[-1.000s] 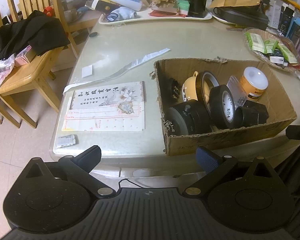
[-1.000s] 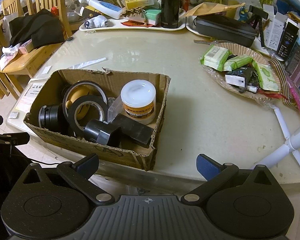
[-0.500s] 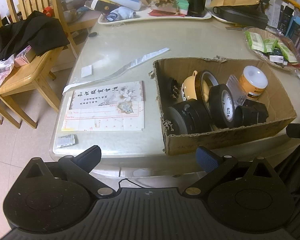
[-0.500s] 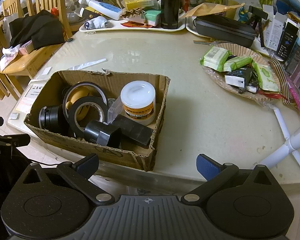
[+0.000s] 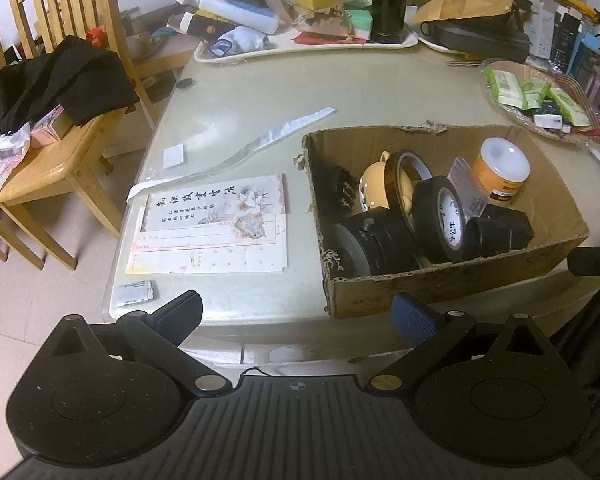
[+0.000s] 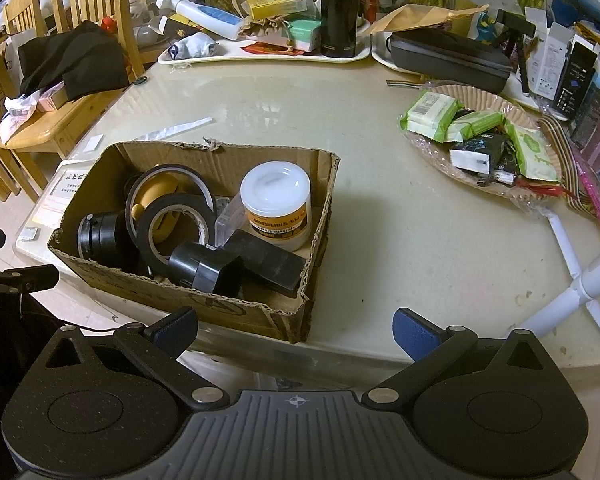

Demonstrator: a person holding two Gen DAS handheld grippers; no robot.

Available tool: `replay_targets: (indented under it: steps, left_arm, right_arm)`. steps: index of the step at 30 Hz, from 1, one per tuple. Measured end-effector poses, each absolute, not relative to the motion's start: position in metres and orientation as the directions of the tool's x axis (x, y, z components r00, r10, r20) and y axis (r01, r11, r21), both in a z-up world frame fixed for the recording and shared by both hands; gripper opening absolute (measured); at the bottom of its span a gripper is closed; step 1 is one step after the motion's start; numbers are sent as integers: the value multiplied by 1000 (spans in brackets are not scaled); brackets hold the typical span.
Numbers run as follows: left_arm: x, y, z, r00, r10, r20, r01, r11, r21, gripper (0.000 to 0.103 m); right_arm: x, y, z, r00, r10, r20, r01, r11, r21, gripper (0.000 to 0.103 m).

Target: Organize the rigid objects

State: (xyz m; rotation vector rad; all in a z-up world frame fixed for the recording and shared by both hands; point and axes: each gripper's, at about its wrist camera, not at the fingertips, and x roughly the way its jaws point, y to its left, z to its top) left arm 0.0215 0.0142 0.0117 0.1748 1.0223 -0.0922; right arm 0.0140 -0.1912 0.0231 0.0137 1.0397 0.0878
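Cluttered desk [image 6: 380,248] carries a torn cardboard box [image 6: 204,300] near its front edge; inside sit black tape rolls [image 6: 172,224], a white-lidded jar [image 6: 276,204] and black blocks [image 6: 268,260]; left tongs [image 5: 296,312] and right tongs [image 6: 296,330] hover before the edge, spread wide, holding nothing.

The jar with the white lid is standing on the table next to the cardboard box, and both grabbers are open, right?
Not quite. The jar with the white lid stands inside the cardboard box, as the right wrist view shows. Both hand-held grippers, left and right, are open.
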Motion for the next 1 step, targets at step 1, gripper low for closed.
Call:
replay_targets:
  steps: [1]
  left_arm:
    - [21, 14, 12, 519, 6, -855, 159, 982, 103, 103]
  right_arm:
    - [14, -191, 23, 504, 79, -860, -66, 996, 53, 103]
